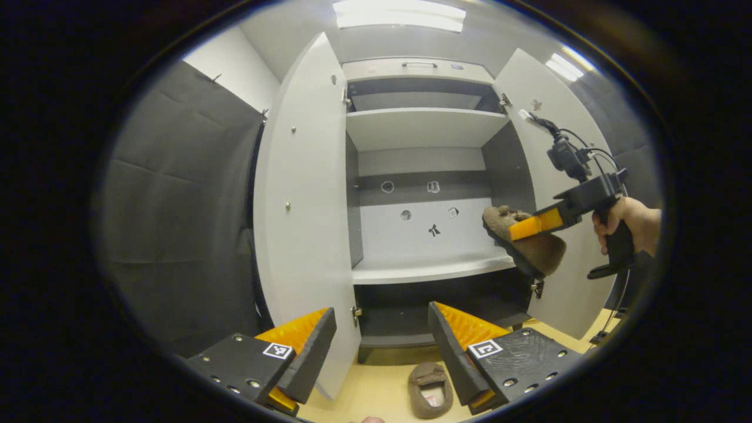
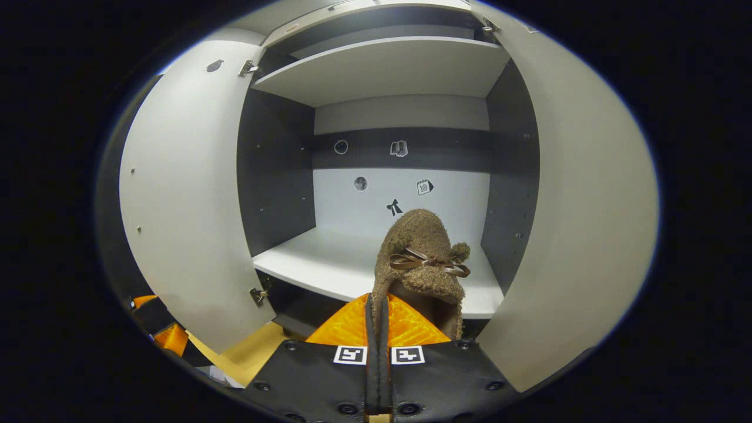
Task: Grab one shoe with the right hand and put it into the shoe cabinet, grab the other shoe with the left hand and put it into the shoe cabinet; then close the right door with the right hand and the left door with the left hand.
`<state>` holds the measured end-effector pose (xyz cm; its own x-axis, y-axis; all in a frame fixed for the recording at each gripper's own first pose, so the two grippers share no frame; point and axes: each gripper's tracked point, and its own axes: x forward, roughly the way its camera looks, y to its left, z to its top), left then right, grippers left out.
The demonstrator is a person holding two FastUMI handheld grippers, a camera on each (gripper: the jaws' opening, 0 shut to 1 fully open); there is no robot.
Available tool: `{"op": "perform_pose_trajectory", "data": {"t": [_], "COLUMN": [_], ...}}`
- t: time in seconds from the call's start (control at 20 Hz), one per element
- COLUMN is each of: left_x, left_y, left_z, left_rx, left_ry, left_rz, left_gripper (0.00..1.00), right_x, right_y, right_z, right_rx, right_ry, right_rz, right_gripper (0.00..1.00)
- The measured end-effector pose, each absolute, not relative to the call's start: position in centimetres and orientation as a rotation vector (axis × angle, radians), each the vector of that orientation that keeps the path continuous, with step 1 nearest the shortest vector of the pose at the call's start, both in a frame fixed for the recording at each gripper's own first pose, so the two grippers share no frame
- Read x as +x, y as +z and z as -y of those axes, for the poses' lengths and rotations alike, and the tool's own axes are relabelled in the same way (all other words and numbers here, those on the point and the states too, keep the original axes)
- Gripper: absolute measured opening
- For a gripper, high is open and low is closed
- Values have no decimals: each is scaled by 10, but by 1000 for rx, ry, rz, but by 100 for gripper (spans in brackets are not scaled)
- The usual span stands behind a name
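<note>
Right gripper [image 2: 378, 320] clamps a brown slipper [image 2: 424, 258], seemingly by its rim, before the open shoe cabinet [image 1: 432, 270]. Left gripper [image 1: 382, 346] gapes wide, holding nothing. Second slipper [image 1: 430, 390] on floor at 6 o'clock.

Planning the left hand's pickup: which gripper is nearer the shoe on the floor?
Left. The left gripper hangs open just above the floor shoe; the right gripper is up by the shelf, holding the other shoe.

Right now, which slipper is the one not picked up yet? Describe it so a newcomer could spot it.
Find the tall shoe cabinet with both doors open. On the floor in front of its base lies a fuzzy brown slipper, opening up, between the left gripper fingers in that view. Its twin, the other slipper, is up in the air, clamped in the right gripper.
</note>
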<state>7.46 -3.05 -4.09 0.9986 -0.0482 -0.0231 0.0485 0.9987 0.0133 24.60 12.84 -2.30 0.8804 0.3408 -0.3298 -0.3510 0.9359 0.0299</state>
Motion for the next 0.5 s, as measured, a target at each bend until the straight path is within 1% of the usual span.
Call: {"op": "perform_pose_trajectory", "data": {"t": [0.05, 0.1, 0.15, 0.2, 0.3, 0.35, 0.4, 0.45, 0.5], "left_x": [77, 79, 80, 82, 86, 87, 89, 91, 94], "left_y": [-42, -44, -45, -46, -51, -54, -57, -59, -61], "left_z": [31, 32, 33, 34, 35, 35, 36, 37, 38], "left_rx": [10, 7, 6, 4, 2, 2, 1, 1, 1], "left_ry": [-55, -61, -66, -71, -80, -85, -91, -97, -102], "left_rz": [-25, -27, -28, -30, -39, -44, -49, -53, -56], "left_gripper": [92, 98, 98, 92, 92, 98, 98, 92, 92], "right_x": [256, 265, 273, 283, 300, 309, 318, 328, 338], "right_y": [-19, -14, -11, -8, -6, -6, -8, -12, -18], "right_z": [-128, -128, -127, -127, -125, -126, -127, -128, -127], "right_rx": [-28, -26, -23, -22, -27, -29, -42, -61, -82], "right_ry": [354, 344, 336, 328, 311, 304, 298, 286, 274], "right_rz": [-329, -327, -322, -315, -311, -310, -313, -316, -323], "right_gripper": [1, 1, 1, 1, 1, 1, 1, 1, 1]}}
